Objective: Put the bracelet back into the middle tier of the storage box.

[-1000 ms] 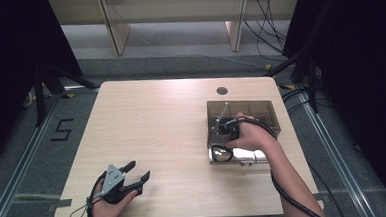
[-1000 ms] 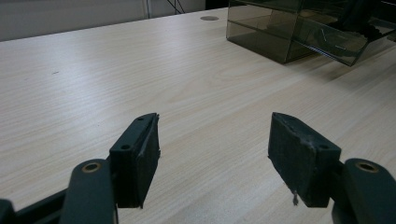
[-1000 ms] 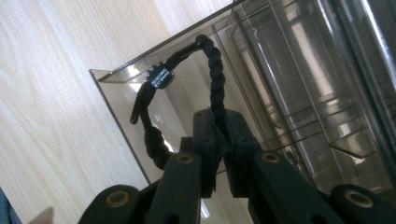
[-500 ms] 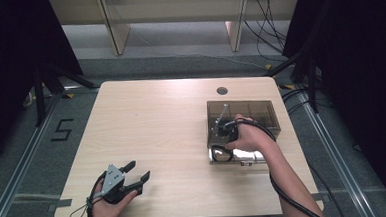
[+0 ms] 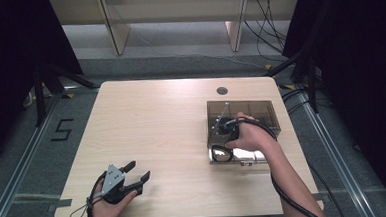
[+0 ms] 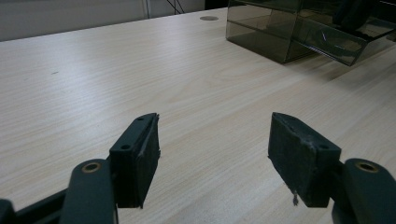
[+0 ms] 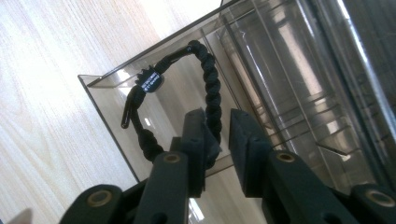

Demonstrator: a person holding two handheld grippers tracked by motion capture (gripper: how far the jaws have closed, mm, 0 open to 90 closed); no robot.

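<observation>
The left tool (image 5: 137, 174) rests low over the near left part of the pale wooden table (image 5: 157, 125), held in the person's left hand (image 5: 108, 203), its two black jaws standing wide apart with nothing but bare tabletop between them; the left gripper view shows the same gap (image 6: 212, 154). Well away to its right, across open table, stands the smoky clear plastic drawer box (image 5: 261, 110), with one drawer pulled out toward the person. The right tool (image 7: 218, 140), held in the person's right hand (image 5: 250, 135), points down into that pulled-out drawer. Its jaws have just been opening and now stand a little apart, no longer pressing on anything. The black braided cord bracelet (image 7: 210, 93) lies in the drawer just ahead of this tool, its near loop running partly behind the tool's left pad, and its small black tag with white print (image 7: 152, 83) sits toward the drawer's far left corner.
</observation>
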